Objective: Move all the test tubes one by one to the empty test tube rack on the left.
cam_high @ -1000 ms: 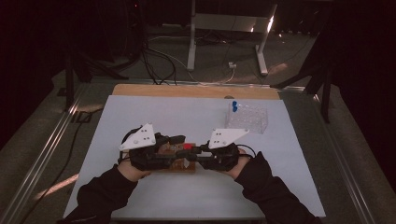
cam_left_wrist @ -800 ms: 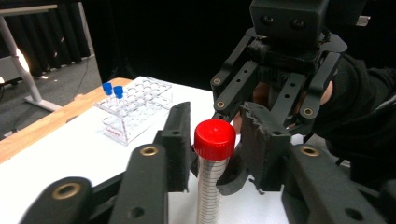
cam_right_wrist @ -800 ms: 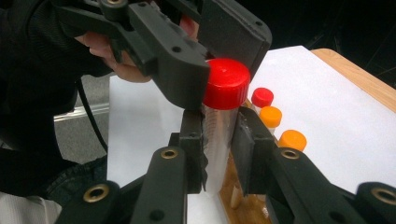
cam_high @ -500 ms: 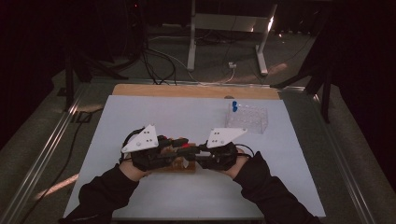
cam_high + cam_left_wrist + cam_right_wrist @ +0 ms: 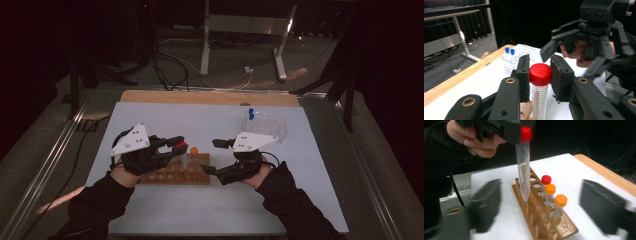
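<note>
The red-capped tube [image 5: 540, 87] sat clamped just under its cap between the pads of the left hand-held gripper [image 5: 539, 75], upright in the left gripper view. From the right gripper view the same tube [image 5: 523, 167] hung tilted above the wooden rack [image 5: 544, 220], its pointed lower end level with the rack's top rail, near an empty hole; whether the tip touched the wood could not be told. The left hand-held gripper's jaws were drawn together on the tube, having just been closing, with the tube between them.

In the rack stood three more tubes in a row: one with a red cap [image 5: 546, 180], then two with orange caps [image 5: 550, 189] [image 5: 561, 200], the last nearest the rack's end. Several holes behind them were empty.

The right hand-held gripper [image 5: 214, 156] hovered just beside the rack's right end in the high view, its jaws spread wide apart with nothing held; they had just been opening, and in its own view they appeared blurred to either side of the rack.

The rack [image 5: 175, 176] lay on the white sheet covering the bench [image 5: 165, 120], between the two hands. Farther back on the right stood a clear plastic tray [image 5: 266, 128] with two small blue caps [image 5: 250, 114] at its left corner, well apart from the rack.
</note>
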A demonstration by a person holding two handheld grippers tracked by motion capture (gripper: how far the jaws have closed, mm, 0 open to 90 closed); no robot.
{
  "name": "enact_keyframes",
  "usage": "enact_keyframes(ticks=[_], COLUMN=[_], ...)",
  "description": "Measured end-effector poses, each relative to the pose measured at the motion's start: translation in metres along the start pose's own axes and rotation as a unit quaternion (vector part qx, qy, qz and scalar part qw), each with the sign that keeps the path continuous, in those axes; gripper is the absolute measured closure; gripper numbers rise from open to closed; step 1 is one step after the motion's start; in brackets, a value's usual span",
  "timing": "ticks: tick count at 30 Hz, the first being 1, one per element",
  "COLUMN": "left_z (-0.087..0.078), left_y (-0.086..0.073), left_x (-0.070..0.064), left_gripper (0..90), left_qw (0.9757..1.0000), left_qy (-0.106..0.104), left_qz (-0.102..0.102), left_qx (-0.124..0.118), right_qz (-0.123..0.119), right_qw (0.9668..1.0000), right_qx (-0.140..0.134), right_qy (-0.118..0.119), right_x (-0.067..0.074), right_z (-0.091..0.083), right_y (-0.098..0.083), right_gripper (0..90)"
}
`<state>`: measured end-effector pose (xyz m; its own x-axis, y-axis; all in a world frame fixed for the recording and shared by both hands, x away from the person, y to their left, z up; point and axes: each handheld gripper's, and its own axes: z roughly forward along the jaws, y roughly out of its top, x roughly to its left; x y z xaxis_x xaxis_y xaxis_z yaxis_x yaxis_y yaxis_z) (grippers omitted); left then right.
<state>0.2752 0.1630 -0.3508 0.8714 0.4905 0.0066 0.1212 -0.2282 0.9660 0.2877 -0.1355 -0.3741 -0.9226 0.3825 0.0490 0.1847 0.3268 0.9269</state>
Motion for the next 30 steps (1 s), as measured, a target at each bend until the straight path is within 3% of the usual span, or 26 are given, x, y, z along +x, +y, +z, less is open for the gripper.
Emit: enact_keyframes(ticks=[4,7,11,15,19,30], left_z=[-0.011,-0.018,-0.024,-0.026,-0.024,-0.013], left_y=[-0.001,-0.004,-0.011,-0.019,-0.028,-0.048], left_x=[0.01,0.017,0.027,0.036,0.042,0.054], left_gripper=[71.7,71.7,71.7,71.7,71.7,71.7], left_qw=[0.9997,0.9992,0.9983,0.997,0.9964,0.9947], left_qy=[0.025,0.04,0.056,0.074,0.077,0.092], left_qz=[-0.001,-0.006,-0.016,-0.023,-0.032,-0.042], left_qx=[0.0,0.001,0.005,0.011,0.012,0.02], right_qz=[0.013,0.002,0.014,0.015,0.016,0.016], right_qw=[0.9998,0.9999,0.9996,0.9995,0.999,0.9986], right_qx=[-0.014,-0.008,-0.022,-0.016,-0.015,-0.019], right_qy=[-0.002,-0.01,-0.012,-0.024,-0.038,-0.047], right_x=[-0.005,-0.007,-0.013,-0.017,-0.021,-0.024], right_z=[-0.007,-0.01,-0.016,-0.021,-0.024,-0.03], right_y=[-0.001,-0.002,-0.004,-0.005,-0.007,-0.009], right_gripper=[2.8,1.4,0.0,0.0,0.0,0.0])
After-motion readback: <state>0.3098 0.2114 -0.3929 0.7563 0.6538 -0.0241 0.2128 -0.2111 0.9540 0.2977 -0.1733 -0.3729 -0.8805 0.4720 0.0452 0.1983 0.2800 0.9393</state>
